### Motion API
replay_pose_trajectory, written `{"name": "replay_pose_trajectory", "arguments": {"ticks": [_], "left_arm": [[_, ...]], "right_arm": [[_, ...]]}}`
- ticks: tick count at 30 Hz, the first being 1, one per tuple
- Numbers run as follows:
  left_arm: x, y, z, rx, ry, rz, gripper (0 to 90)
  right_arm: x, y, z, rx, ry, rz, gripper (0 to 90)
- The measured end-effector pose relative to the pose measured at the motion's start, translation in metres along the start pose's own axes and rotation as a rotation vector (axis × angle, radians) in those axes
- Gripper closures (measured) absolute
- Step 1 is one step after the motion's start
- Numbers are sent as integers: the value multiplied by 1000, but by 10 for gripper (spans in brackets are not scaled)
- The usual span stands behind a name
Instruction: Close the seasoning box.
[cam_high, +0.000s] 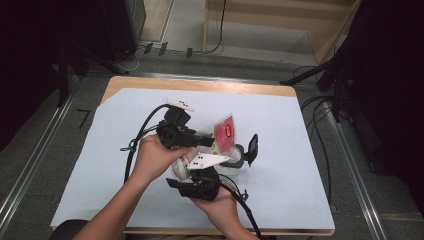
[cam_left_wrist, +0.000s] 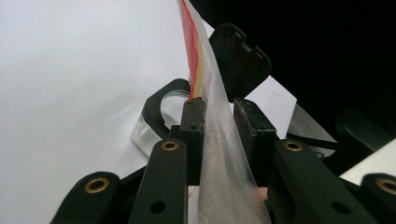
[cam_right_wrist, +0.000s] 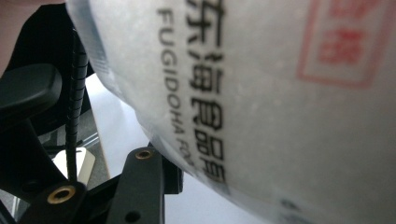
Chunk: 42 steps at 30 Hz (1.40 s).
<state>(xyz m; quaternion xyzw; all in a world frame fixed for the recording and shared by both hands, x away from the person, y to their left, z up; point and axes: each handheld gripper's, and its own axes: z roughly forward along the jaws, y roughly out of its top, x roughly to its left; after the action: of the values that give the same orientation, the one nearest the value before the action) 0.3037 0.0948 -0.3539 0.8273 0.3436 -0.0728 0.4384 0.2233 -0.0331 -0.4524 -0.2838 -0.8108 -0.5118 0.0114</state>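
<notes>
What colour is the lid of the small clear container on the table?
Black. The hinged lid of the small clear container stands open, best seen in the high view.

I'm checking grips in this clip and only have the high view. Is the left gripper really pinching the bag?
Observer: Yes. In the left gripper view, the left gripper has the bag's clear sealed edge clamped between its pads.
Operator: Is the right gripper gripping too?
Observer: I cannot tell. In the right gripper view, the bag lies over one jaw of the right gripper and hides the other.
Operator: Is there any print on the bag?
Observer: The right gripper view shows black lettering reading FUGIDOHA, with a red stamp beside it.
</notes>
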Motion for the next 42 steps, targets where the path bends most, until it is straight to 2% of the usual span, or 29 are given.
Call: {"name": "replay_pose_trajectory", "arguments": {"ticks": [3, 15, 19, 23, 27, 28, 29, 31, 37, 42], "left_arm": [[0, 0, 0, -6, 4, 0, 737], [1, -1, 0, -38, -16, -22, 679], [1, -1, -2, -44, 4, -19, 665], [2, -1, -2, -39, 7, -16, 652], [1, -1, -1, -43, 9, -21, 661], [2, 0, -2, -34, 20, -25, 661], [2, 0, -1, -44, 4, -41, 682], [1, 3, 0, -33, 11, -48, 731], [-2, 5, -1, -16, 17, -33, 744], [-3, 9, -2, -10, 27, -28, 733]], "right_arm": [[1, 2, 0, -1, 9, 19, 620], [1, 4, -2, 3, 15, 26, 620], [2, 5, -3, -2, 28, 37, 621], [3, 5, -3, -2, 33, 38, 622], [3, 6, -3, -5, 35, 42, 622], [3, 6, -3, -5, 35, 42, 622], [3, 6, -3, -5, 34, 43, 622], [3, 6, -4, -16, 31, 40, 621], [4, 6, -4, -17, 18, 22, 622], [6, 9, -5, -19, 24, 35, 624]]}}
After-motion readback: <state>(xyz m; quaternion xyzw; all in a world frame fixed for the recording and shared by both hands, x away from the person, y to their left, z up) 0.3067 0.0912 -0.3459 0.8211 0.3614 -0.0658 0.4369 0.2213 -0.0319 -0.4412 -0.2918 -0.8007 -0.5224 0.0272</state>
